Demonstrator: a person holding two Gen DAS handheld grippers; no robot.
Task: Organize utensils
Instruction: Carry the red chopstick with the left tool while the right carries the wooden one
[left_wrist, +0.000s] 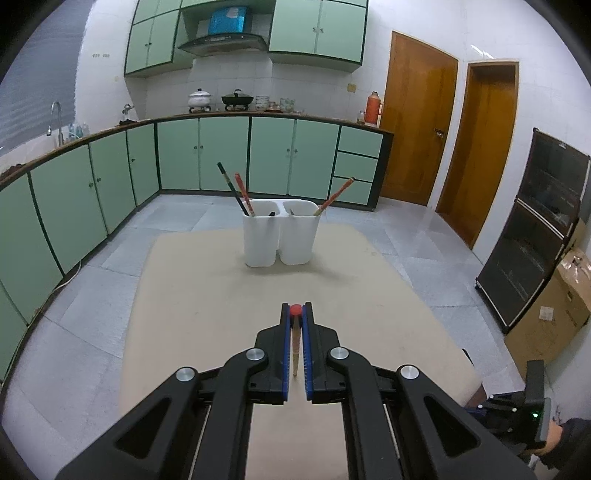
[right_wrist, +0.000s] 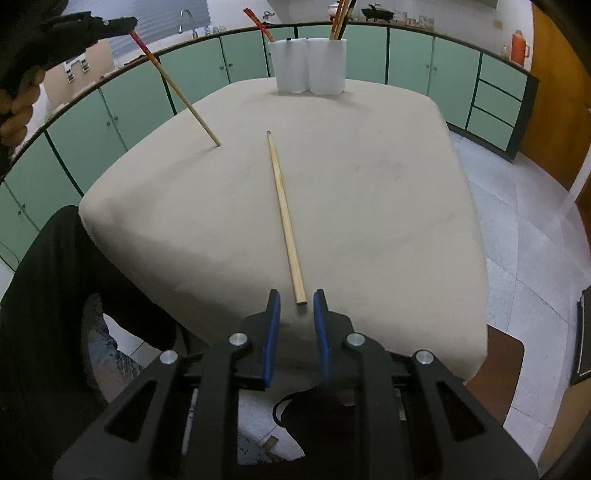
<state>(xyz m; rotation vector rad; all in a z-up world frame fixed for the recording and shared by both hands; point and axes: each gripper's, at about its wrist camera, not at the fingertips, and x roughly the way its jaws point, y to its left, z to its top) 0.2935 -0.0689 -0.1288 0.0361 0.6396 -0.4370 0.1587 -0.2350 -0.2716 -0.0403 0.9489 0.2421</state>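
Chopstick (left_wrist: 295, 343), red-capped, sits pinched in my left gripper (left_wrist: 296, 314), short of the white holder (left_wrist: 280, 236). My right gripper (right_wrist: 297, 306) is spread, jaws parted either side of a plain chopstick (right_wrist: 284, 218) lying flat on the table (right_wrist: 388, 184), also short of the holder.

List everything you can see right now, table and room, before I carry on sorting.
utensil holder: one, white, two compartments, far end of table
chopsticks in holder: at least three, dark and red-patterned, leaning out of both compartments
red-ended chopstick: one, bamboo, clamped in left hand-held gripper, tip at the table
plain chopstick: one, bamboo, lying loose on table
table: one, beige covering
cabinets: green, along the walls
pots: two, white and black, on counter
thermos: one, orange, counter end
doors: two, brown wood
left hand-held gripper: black, blue pads, shut on chopstick
right hand-held gripper: open, jaws either side of plain chopstick's near end
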